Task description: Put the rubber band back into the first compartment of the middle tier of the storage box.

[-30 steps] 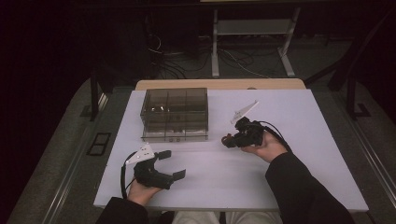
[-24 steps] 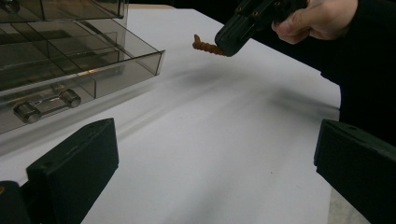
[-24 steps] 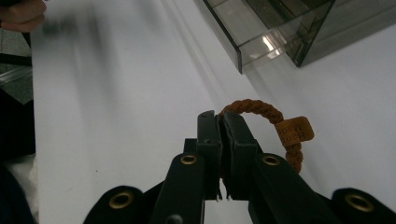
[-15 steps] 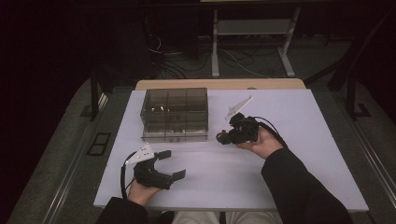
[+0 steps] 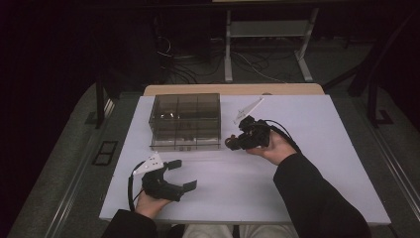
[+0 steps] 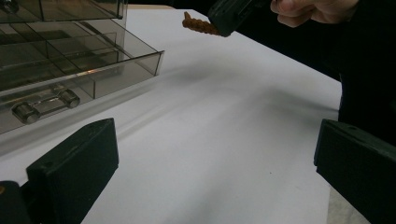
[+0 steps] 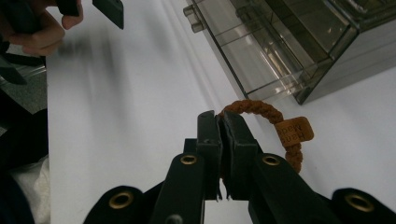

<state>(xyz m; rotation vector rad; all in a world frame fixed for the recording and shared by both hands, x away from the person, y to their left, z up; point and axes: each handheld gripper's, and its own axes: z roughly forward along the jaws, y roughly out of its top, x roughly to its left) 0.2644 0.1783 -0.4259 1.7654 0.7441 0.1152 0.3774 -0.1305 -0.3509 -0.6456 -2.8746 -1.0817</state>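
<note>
An orange-brown braided cord (image 7: 261, 112) with an orange tag, a smoky grey clear box (image 5: 184, 120), a white table (image 5: 307, 183)

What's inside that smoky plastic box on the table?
The box is split into compartments. One far-left compartment holds a small shiny item, too small to identify. The others look empty, though the tinted walls blur their floors.

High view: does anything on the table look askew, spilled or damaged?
Nothing stands out. The smoky compartment box sits square and closed on the white table. The right tongs grip a brown braided loop intact; the left tongs are open.
</note>
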